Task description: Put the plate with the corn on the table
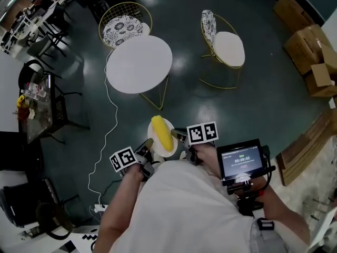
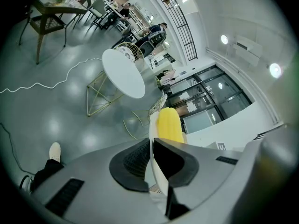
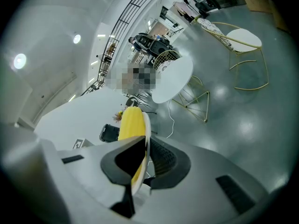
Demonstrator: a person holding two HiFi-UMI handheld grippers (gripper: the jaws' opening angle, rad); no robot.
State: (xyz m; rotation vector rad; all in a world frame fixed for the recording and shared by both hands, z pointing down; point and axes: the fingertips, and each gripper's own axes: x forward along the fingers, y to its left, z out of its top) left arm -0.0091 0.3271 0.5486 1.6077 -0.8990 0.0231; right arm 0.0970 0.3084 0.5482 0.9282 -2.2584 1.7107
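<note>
The plate (image 1: 156, 145) hung in the air close to the person's body, above open dark floor and well short of the table (image 1: 139, 63). The left gripper (image 1: 149, 144) had its jaws closed on the plate's left rim and the right gripper (image 1: 176, 134) had its jaws closed on the right rim, each pinching only the thin edge. The corn (image 1: 161, 132) lay along the plate's middle between the two grips, its far end reaching the far rim. The table's round white top was bare, and its near edge faced the plate across a stretch of floor. A white cable (image 1: 108, 109) snaked over the floor left of that stretch, running past the table's left side. Behind the table, the left chair (image 1: 122, 28) touched or nearly touched its far edge, while the right chair (image 1: 226, 46) stood apart with floor between. Cardboard boxes (image 1: 310, 51) sat well off to the right. Counted: one plate, one corn, one round table, two chairs, two grippers.
</note>
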